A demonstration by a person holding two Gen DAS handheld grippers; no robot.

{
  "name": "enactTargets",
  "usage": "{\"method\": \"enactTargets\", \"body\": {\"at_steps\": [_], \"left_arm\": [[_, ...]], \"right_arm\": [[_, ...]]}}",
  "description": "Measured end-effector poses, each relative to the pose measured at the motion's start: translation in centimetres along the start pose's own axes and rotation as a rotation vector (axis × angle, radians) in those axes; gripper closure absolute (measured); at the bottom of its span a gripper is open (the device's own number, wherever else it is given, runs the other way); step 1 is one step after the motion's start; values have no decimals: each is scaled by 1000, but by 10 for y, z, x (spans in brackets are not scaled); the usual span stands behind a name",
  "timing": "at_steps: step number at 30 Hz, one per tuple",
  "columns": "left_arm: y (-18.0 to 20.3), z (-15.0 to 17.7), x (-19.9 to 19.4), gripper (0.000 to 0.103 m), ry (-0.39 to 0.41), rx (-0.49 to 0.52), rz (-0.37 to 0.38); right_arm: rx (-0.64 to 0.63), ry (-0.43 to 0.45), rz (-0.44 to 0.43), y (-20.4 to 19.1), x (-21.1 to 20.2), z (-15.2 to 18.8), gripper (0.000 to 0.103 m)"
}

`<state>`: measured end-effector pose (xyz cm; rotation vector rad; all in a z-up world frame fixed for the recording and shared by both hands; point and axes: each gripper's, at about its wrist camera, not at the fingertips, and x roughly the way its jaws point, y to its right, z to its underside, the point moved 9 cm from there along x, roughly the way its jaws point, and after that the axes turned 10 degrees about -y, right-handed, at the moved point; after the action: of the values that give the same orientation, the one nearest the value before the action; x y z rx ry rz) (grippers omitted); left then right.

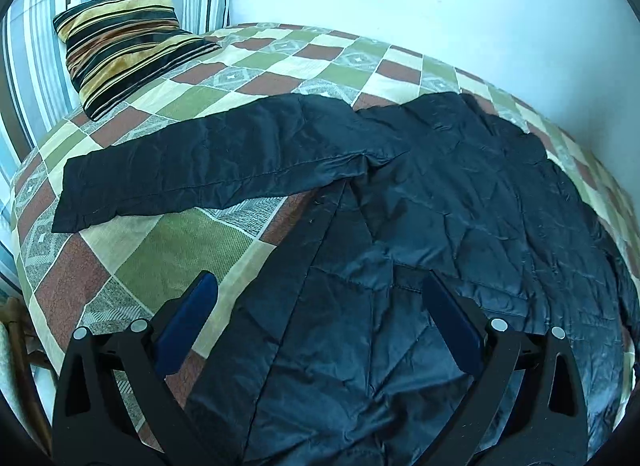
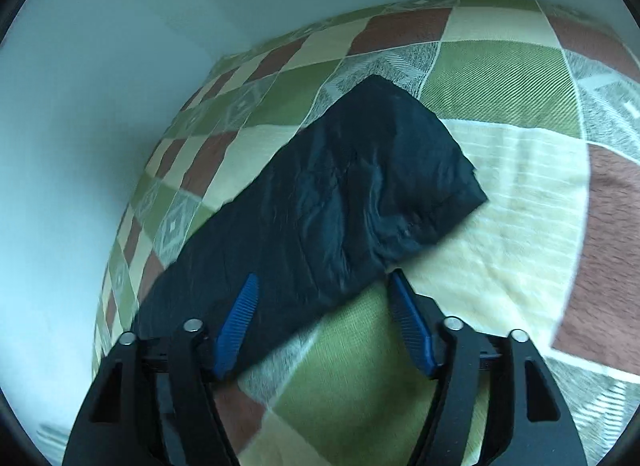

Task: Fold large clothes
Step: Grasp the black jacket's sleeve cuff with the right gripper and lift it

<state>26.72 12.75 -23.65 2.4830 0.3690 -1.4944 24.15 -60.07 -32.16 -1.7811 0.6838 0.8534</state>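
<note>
Black quilted shiny-fabric jacket (image 1: 460, 193): lay spread flat on the checked green, cream and rust bedspread (image 1: 168, 242), one sleeve (image 1: 208, 169) stretched toward the striped velvet cushion (image 1: 120, 45). The other sleeve (image 2: 340, 201) lay angled across the cover. Left gripper (image 1: 316, 298): jaws wide, empty, above the jacket body. Right gripper (image 2: 324, 286): jaws apart, empty, straddling the sleeve's edge. Judged advice: pinch near the cuff and carry each sleeve across the body, keeping the slippery cloth smooth. Containers: none seen.

The left black two-finger gripper with blue pads (image 1: 318, 282) points steeply downward, jaws spread wide. The right black blue-padded gripper (image 2: 322, 280) tilts down likewise, jaws apart, gripping nothing.
</note>
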Motion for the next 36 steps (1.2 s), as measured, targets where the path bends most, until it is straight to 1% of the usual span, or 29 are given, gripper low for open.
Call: {"method": "enactTargets", "body": {"at_steps": [2,4,6,7,8,9,10,11,13,18,19,20,25,30,34,36], "left_arm": [[1,0,6,2,-12,0,-5],[3,1,11,2,-21,3,-9],[4,2,15,2,-28,9,-17],[4,2,16,2,-29,9,-21],[4,2,17,2,-30,9,-25],[3,2,19,2,-30,8,-28],[3,2,20,2,-32,8,-30],[2,3,21,2,-35,9,-33],[0,3,24,2,-38,9,-38],[-7,4,27,2,-33,4,-45],[-9,4,27,2,-32,6,-46],[-10,4,26,2,-30,9,-47],[-13,4,28,2,-34,9,-34],[-19,3,32,2,-39,-1,-20],[-20,2,32,2,-34,2,-13],[-20,2,33,2,-37,2,-5]], "right_arm": [[11,29,3,-3,5,-8,30],[11,63,10,-5,7,-16,30],[14,87,26,-4,10,-21,36],[12,101,43,0,10,-24,51],[5,111,61,1,11,-28,61],[-10,116,58,0,12,-30,69],[-25,115,45,-3,12,-32,82],[-36,112,28,-6,12,-33,91],[-67,121,18,-16,7,-34,94],[-221,209,37,-58,-25,-30,95],[-248,221,41,-64,-32,-26,95],[-290,239,44,-78,-38,-22,95],[-425,284,47,-125,-54,2,95],[-571,288,21,-182,-55,40,95],[-714,267,-13,-233,-46,86,95],[-795,240,-37,-264,-36,117,95]]}}
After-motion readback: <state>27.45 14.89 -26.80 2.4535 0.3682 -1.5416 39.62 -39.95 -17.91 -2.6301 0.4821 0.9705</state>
